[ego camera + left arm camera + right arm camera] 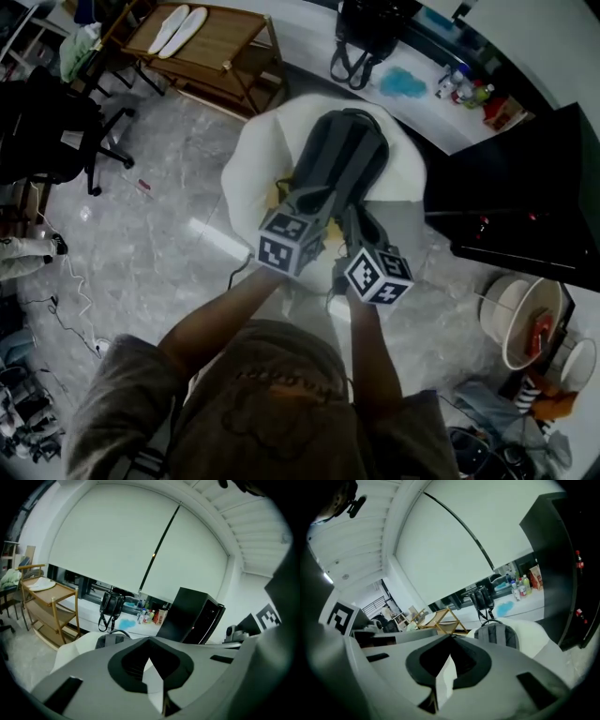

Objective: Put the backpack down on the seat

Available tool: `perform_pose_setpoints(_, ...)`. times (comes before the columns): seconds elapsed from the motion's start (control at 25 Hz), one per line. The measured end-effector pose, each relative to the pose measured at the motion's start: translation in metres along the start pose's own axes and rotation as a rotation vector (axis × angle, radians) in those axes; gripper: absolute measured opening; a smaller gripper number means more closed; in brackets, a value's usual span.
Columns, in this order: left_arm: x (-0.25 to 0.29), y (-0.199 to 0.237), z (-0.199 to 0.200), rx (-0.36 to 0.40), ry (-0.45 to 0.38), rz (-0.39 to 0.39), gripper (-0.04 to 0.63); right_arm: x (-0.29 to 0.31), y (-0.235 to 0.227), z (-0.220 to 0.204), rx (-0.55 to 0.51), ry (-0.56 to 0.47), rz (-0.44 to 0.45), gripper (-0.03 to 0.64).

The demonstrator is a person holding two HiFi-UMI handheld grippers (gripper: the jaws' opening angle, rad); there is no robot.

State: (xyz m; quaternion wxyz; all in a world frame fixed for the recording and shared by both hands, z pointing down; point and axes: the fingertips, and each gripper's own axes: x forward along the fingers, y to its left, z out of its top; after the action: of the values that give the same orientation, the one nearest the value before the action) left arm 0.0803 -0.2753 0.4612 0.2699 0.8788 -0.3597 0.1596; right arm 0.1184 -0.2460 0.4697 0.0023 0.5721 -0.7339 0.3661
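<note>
A grey backpack [342, 155] lies flat on the white seat [251, 159], its straps trailing off the near end. My left gripper [307, 202] rests at the pack's near left corner, and my right gripper [354, 234] sits just beside it over the straps. In the left gripper view the left gripper [149, 640] is shut with nothing showing between its jaws; the backpack [110, 640] and seat [77, 645] lie beyond. The right gripper [451, 637] is likewise shut and empty, with the backpack [497, 634] ahead on the seat [534, 631].
A wooden trolley [202, 47] stands at the back left, with a black office chair [47, 131] further left. A black bag [361, 37] and bottles sit on the white counter behind. A black cabinet [525, 197] stands at the right, a white bin [520, 319] below it.
</note>
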Motion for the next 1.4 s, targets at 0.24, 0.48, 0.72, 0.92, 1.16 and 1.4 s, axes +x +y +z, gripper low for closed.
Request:
perform_pose_setpoints(0.24, -0.049, -0.042, 0.014, 0.095, 0.017, -0.078, 0.000, -0.049, 0.040, 0.021, -0.047, 0.008, 0.102, 0.005)
perform_pose_setpoints(0.48, -0.092, -0.074, 0.043, 0.198, -0.048, -0.199, 0.000, -0.087, 0.095, 0.042, -0.246, -0.025, 0.264, 0.005)
perform_pose_setpoints(0.72, -0.132, -0.092, 0.066, 0.279, -0.138, -0.288, 0.000, -0.120, 0.132, 0.047, -0.380, -0.085, 0.358, 0.005)
perform_pose_setpoints(0.92, -0.164, -0.112, 0.070, 0.363, -0.218, -0.380, 0.000, -0.144, 0.153, 0.055, -0.424, -0.157, 0.382, 0.005)
perform_pose_setpoints(1.16, -0.185, -0.116, 0.073, 0.379, -0.280, -0.405, 0.000, -0.151, 0.165, 0.065, -0.445, -0.229, 0.397, 0.005)
perform_pose_setpoints(1.4, -0.192, -0.106, 0.071, 0.346, -0.273, -0.395, 0.000, -0.146, 0.170, 0.058, -0.454, -0.221, 0.397, 0.003)
